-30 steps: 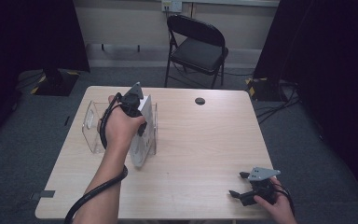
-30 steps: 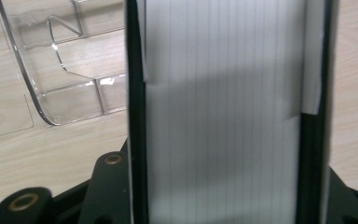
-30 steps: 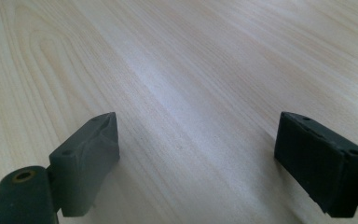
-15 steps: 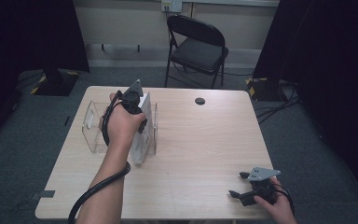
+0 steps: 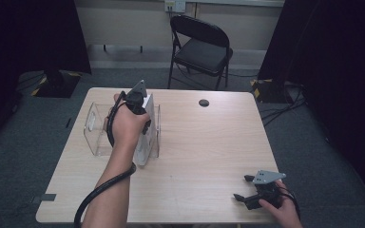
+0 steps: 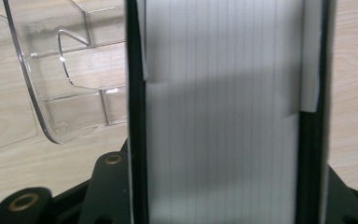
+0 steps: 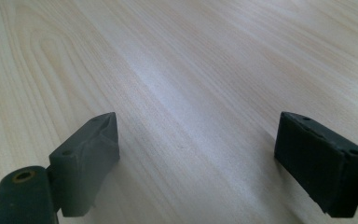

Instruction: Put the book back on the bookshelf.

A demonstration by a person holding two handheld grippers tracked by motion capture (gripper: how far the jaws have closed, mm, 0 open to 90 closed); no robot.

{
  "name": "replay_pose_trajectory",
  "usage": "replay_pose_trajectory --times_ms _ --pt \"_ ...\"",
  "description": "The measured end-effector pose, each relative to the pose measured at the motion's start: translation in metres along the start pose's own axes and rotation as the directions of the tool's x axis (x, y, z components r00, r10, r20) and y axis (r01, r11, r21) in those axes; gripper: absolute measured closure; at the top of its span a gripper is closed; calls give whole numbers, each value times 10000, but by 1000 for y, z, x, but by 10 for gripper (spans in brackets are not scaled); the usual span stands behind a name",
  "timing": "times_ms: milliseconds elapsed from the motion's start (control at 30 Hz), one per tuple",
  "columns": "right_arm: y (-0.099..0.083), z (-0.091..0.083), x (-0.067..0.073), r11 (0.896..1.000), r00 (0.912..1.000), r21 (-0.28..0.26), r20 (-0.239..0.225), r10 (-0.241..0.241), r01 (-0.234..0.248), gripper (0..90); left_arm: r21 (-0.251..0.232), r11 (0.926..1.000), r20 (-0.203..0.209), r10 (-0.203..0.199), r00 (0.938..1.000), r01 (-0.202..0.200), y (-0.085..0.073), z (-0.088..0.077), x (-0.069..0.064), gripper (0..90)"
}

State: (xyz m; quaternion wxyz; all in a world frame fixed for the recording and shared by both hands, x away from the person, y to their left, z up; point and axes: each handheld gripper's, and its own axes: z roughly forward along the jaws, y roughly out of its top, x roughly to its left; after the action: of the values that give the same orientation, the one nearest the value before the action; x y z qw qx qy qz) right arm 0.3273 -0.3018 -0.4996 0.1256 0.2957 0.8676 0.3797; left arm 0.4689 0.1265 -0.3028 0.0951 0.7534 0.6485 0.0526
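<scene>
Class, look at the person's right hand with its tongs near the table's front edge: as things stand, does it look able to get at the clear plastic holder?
Probably yes: bare table lies between the right tongs and the clear plastic holder, though the left tongs and white block crowd its near side.

White, flat-sided block [image 5: 145, 137] with fine vertical lines across its broad face, standing on edge on the table, pressed on both sides between black jaws in the left gripper view [image 6: 223, 116]. Top corners wrapped in slightly lighter strips, like tape or folded paper. Just beside it, clear plastic holder [image 5: 95, 130], open-topped, with rounded corners and a cut-out handle slot in the end wall, resting on the pale wood toward the table's left half. Block at the holder's right end; inside or just against it, unclear.
</scene>
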Motion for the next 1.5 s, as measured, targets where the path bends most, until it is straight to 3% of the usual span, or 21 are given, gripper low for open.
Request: replay_pose_trajectory --times_ms 633,733,1067,1233,1400,1500 --pt "0 0 0 10000 10000 -1 2 3 -3 132 223 9997 -33 -95 9999 96 12 1 -1 531" --pt "0 0 0 10000 10000 12 -11 -36 36 132 139 9999 -49 -63 10000 63 14 0 -1 532" --pt "0 0 0 10000 10000 21 -28 -55 55 132 -340 9983 -29 -482 9988 480 14 0 0 531" --pt "0 0 0 10000 10000 0 -12 -26 26 132 -656 9969 -195 -443 9988 430 15 4 0 531" --pt "0 0 0 10000 10000 -3 -4 -10 10 132 -567 9963 -93 -656 9978 650 16 9 -2 530" --pt "0 0 0 10000 10000 -7 -6 -20 20 132 -547 9973 -226 -499 9985 487 16 12 -1 530"
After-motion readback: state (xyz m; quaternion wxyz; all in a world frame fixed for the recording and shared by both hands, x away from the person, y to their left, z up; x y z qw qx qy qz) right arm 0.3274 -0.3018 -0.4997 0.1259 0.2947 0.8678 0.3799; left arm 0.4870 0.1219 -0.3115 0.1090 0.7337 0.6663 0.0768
